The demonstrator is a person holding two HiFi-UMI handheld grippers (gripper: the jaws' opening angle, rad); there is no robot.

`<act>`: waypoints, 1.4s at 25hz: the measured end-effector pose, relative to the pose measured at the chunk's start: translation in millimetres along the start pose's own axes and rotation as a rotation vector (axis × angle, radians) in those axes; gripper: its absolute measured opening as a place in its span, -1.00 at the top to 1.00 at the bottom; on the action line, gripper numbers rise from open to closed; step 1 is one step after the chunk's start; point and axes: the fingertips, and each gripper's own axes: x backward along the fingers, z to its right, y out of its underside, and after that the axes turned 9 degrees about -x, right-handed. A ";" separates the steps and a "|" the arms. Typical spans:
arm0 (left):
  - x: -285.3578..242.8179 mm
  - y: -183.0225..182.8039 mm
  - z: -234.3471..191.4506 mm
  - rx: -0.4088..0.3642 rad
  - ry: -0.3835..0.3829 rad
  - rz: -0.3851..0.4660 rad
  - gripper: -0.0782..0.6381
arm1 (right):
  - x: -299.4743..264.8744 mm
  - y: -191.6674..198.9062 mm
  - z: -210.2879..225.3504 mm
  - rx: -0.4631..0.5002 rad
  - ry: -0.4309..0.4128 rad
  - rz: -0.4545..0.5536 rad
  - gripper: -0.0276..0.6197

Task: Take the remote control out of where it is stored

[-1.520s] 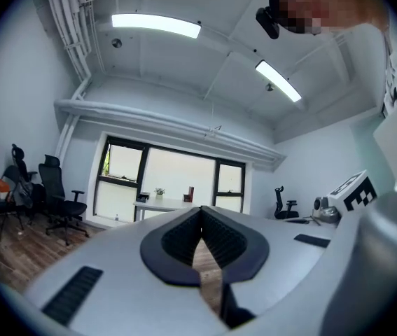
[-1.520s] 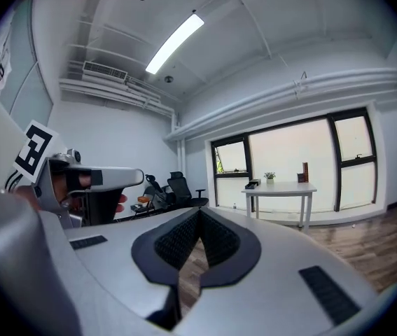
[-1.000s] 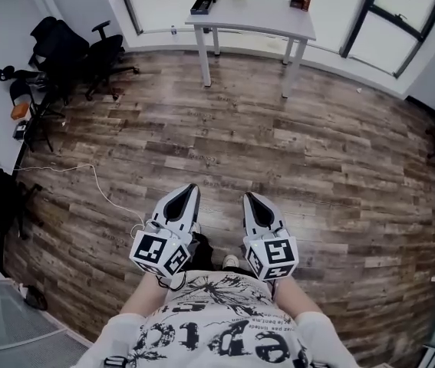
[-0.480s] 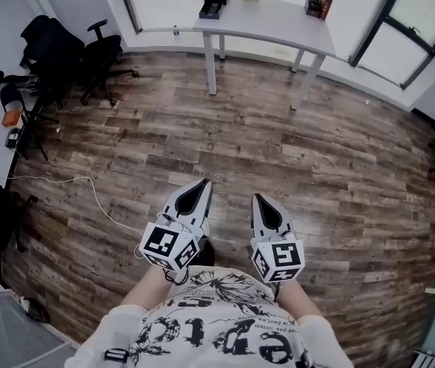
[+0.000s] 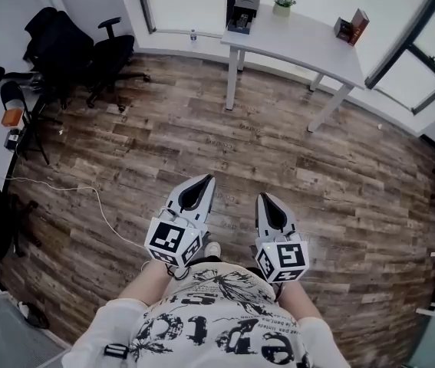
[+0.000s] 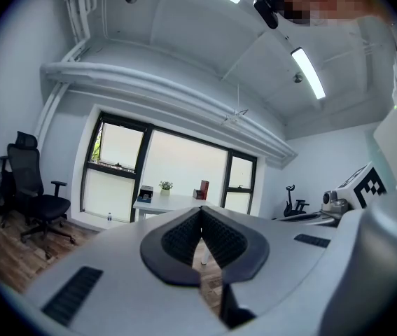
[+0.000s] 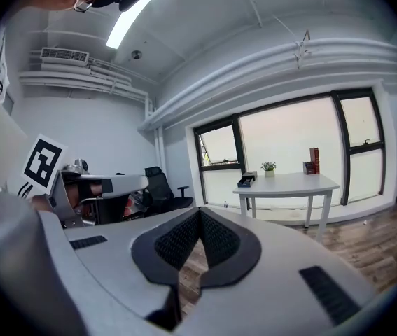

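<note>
Two tools are pointing side by side over the wood floor (image 5: 317, 167): our left tool (image 5: 206, 179) and right tool (image 5: 264, 197), each with jaws pressed together on nothing. We are facing the white bench (image 5: 309, 44), well apart from us. We cannot make out the remote; a dark box (image 5: 242, 12) is sitting at the bench's left end, near a plant (image 5: 282, 0).

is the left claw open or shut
Shut, empty: on the left claw the pads meet at the tips, nothing between them.
</note>
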 end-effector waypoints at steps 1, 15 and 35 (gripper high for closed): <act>-4.5 1.0 -9.6 0.003 -0.005 -0.001 0.76 | -10.1 -0.3 -0.3 0.002 -0.001 -0.006 0.94; -91.7 5.7 -88.1 -0.067 -0.163 -0.040 0.76 | -144.5 -27.0 38.3 0.059 -0.140 -0.065 0.94; -382.7 -44.6 -107.0 -0.092 -0.183 -0.022 0.76 | -308.1 -151.7 258.8 0.054 -0.178 -0.028 0.94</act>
